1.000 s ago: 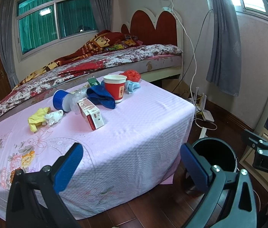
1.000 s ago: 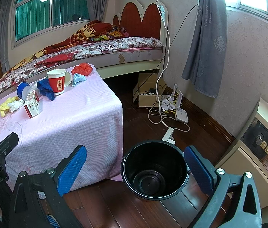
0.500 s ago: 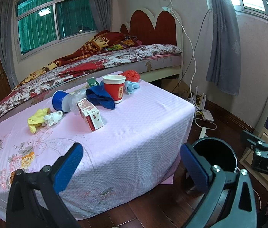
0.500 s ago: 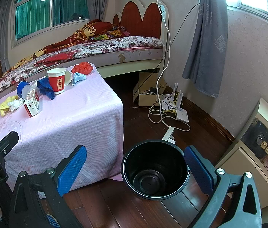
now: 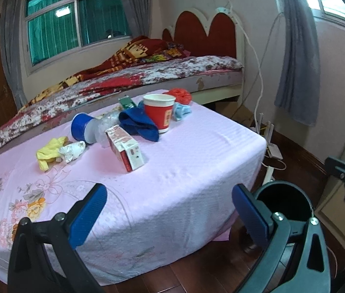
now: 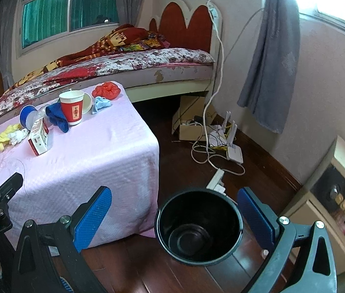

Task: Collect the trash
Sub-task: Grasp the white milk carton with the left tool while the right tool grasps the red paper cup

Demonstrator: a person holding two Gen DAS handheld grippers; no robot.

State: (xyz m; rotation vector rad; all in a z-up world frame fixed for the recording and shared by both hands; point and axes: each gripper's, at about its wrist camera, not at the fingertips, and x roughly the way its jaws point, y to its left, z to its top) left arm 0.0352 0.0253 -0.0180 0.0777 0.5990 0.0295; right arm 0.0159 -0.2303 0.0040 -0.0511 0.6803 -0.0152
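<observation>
Trash lies on a table under a pink cloth (image 5: 184, 171): a red paper cup (image 5: 159, 112), a red-and-white carton (image 5: 126, 150), a blue cloth (image 5: 138, 124), a blue-capped clear bottle (image 5: 86, 128), a yellow rag (image 5: 49, 151), crumpled white paper (image 5: 72, 150), a red bag (image 5: 179, 95) and a light blue scrap (image 5: 181, 111). An empty black bin (image 6: 198, 224) stands on the floor beside the table. My left gripper (image 5: 168, 205) hangs open over the table's near edge, holding nothing. My right gripper (image 6: 174, 210) is open above the bin, also holding nothing.
A bed (image 5: 123, 83) with a red headboard runs behind the table. Cables, a router (image 6: 233, 151) and a cardboard box (image 6: 189, 122) clutter the wooden floor by the wall. A cabinet (image 6: 331, 195) stands at the right. Grey curtains (image 6: 267, 61) hang by the window.
</observation>
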